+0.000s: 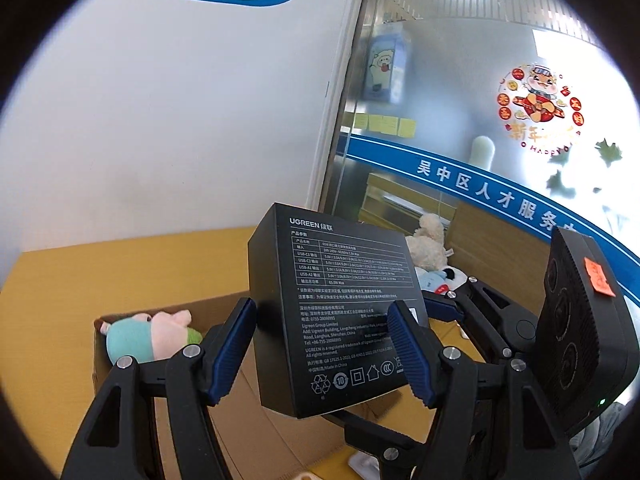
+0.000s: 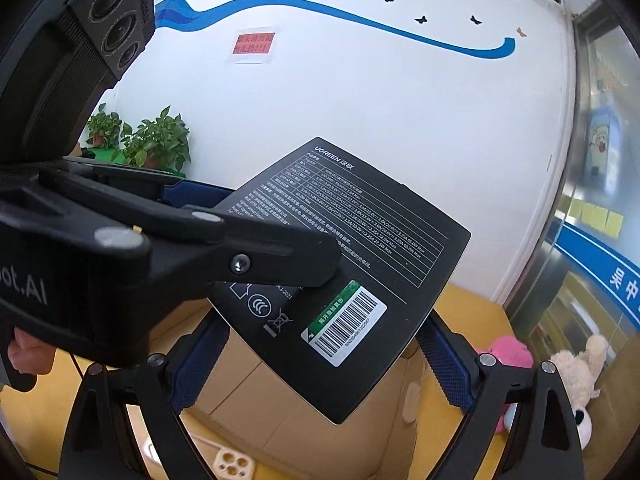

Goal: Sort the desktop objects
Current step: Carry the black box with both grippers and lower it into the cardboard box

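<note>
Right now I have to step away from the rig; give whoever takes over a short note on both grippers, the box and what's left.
Left gripper: shut on the black charger box, pads on its two side edges.
Right gripper: its jaws straddle the same box's lower corner; contact unclear.
Box: in the air, tilted, above the open cardboard carton.
Done: box lifted. A pastel plush lies in a carton.
Left: set the box down; a cream plush and a pink plush lie on the yellow table.

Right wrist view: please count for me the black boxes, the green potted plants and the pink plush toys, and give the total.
Black box: 1
Green potted plants: 2
Pink plush toy: 1
Total: 4
</note>
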Available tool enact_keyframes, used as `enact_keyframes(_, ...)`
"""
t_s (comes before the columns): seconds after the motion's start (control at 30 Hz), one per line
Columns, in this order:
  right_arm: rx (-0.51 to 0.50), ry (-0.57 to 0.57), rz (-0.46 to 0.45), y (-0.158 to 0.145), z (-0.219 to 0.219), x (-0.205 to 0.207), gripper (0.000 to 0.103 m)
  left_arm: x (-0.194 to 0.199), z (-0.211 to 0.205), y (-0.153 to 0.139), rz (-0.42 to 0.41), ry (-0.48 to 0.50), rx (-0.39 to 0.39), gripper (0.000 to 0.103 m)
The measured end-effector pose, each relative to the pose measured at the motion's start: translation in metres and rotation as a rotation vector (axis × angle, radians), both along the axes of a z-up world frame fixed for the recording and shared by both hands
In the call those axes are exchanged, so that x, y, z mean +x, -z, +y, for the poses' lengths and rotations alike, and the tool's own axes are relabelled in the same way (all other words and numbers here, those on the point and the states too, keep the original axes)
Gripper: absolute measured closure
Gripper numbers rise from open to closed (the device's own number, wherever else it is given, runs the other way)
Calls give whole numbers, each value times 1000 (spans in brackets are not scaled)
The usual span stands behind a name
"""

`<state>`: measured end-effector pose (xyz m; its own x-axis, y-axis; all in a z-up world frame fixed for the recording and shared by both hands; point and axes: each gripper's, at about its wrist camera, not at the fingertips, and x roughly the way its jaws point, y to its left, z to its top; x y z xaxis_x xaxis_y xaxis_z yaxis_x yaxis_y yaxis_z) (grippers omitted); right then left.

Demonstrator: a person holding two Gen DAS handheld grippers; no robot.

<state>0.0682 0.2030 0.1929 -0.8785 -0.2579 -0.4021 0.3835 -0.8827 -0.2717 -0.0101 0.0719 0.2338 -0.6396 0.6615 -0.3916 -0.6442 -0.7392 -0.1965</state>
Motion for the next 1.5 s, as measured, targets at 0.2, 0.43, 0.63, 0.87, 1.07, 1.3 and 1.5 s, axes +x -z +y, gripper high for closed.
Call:
enact_keyframes(0.2,2,-66,-16,-4,9,-78,9,-72,-1,5,-24,-21,26,36)
enact_keyframes(0.43,21,-140,-103,16,15,-168,9,-158,2,41,-143,-47,37,36)
enact_keyframes(0.63,24,-193,-247,64,29,-239,9,-211,21,95,-308,-73,11,36)
enact_keyframes(0.87,17,-208,-473,140,47,-297,9,-252,46,168,-517,-95,-25,36)
enact_keyframes(1.07,-1,-200,-627,188,51,-330,9,-268,57,205,-622,-149,-76,36)
enact_keyframes(1.3,30,-198,-715,213,42,-341,10,-273,63,214,-660,-217,-184,37)
enact_keyframes(1.5,12,-185,-741,221,50,-342,10,-277,67,217,-670,-254,-244,39)
